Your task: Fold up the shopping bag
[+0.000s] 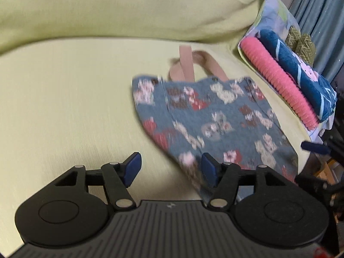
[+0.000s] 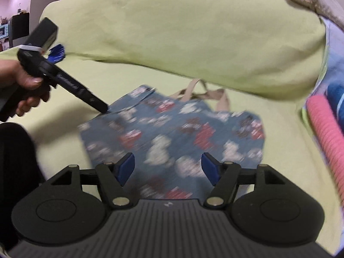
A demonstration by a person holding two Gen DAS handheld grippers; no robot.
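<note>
Both black blue-padded grippers, left gripper and right gripper, stand open and empty above the blue floral-print fabric shopping bag, lying flat on the yellow-green sofa cover, apparently spread for folding.

The left gripper fills the bottom of the view with its jaws apart and nothing pressed between the blue pads; bare yellow-green sofa cover shows in the gap. The shopping bag, blue cloth printed with white, pink and red figures, lies flat on the seat, blurred, its lower edge running under the right-hand pad. Its beige handles point toward the back cushion. Just beside the bag on the right sit a pink ribbed roll and a folded blue cloth.
</note>
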